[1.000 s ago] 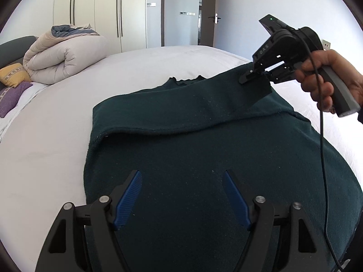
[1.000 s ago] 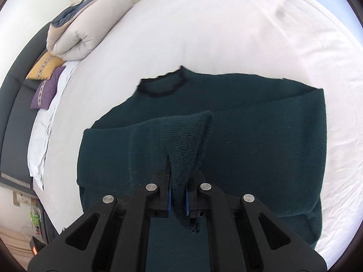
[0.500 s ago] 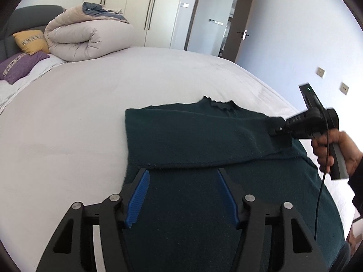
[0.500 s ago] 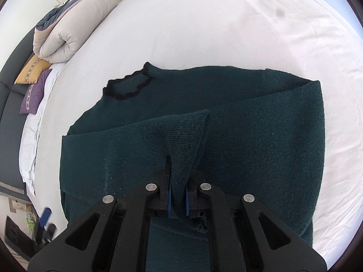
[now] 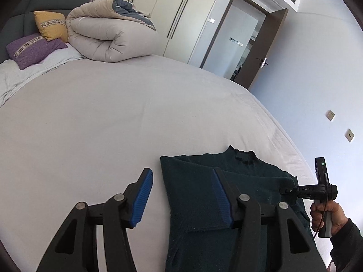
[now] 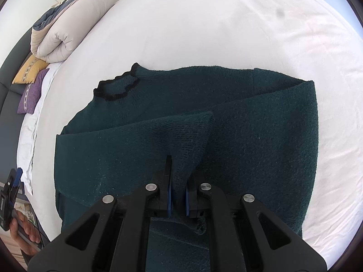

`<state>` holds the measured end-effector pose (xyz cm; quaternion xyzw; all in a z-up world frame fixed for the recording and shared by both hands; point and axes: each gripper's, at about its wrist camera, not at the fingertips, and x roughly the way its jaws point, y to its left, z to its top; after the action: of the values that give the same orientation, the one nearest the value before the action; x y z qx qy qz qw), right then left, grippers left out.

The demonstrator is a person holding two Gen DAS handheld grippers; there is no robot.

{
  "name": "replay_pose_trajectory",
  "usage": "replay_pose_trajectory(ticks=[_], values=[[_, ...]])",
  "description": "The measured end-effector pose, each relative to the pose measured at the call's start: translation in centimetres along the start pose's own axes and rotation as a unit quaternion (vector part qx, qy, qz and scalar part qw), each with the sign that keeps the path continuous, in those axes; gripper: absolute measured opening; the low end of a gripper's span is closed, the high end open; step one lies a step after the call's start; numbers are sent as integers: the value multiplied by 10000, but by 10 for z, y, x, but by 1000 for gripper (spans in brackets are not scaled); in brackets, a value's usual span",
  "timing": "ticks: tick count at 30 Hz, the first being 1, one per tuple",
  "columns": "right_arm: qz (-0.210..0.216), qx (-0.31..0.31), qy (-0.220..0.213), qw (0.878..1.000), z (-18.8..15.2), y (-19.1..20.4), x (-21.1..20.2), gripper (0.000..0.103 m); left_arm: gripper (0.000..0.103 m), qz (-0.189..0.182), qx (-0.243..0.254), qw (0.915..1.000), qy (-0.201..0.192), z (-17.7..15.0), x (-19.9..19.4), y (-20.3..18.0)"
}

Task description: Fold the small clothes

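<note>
A dark green knitted sweater (image 6: 249,136) with a black collar lies flat on the white bed (image 6: 226,22), one sleeve folded across its body. My right gripper (image 6: 179,181) is shut on that sleeve's cuff, holding it low over the body; from the left wrist view it (image 5: 286,190) sits at the sweater's (image 5: 195,195) right side. My left gripper (image 5: 182,195) hovers above the sweater's left folded edge. Its jaws are closing, the edge shows between them below, and the pads touch nothing. The left gripper (image 6: 13,181) also shows at the right wrist view's lower left.
A rolled beige duvet (image 5: 109,36), a yellow cushion (image 5: 52,25) and a purple cushion (image 5: 31,49) lie at the bed's head. Wardrobes and an open door (image 5: 267,45) stand behind. A hand (image 5: 324,213) holds the right gripper's handle. White sheet (image 5: 90,124) stretches left of the sweater.
My left gripper has pulled back to the sweater's left edge, rolled, and narrowed its jaws. The right gripper has sunk lower with the cuff still pinched.
</note>
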<state>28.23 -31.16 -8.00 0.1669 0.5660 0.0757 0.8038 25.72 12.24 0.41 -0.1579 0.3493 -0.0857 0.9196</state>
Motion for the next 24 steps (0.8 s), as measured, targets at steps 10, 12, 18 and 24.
replay_pose_trajectory(ticks=[10,12,18,24], values=[[239,44,22,9997,0,-6,8,7,48,-213,407,9917,1201,-13,110,-31],[328,63,24,9994,0,-7,10,7,48,-67,425,9896,1370,-18,127,-29],[906,445,-63,9949,-5,-27,11,8,47,33,515,9883,1438,-38,148,-14],[735,1086,-717,9888,-14,-46,-24,12,47,-383,108,9914,1245,-10,119,0]])
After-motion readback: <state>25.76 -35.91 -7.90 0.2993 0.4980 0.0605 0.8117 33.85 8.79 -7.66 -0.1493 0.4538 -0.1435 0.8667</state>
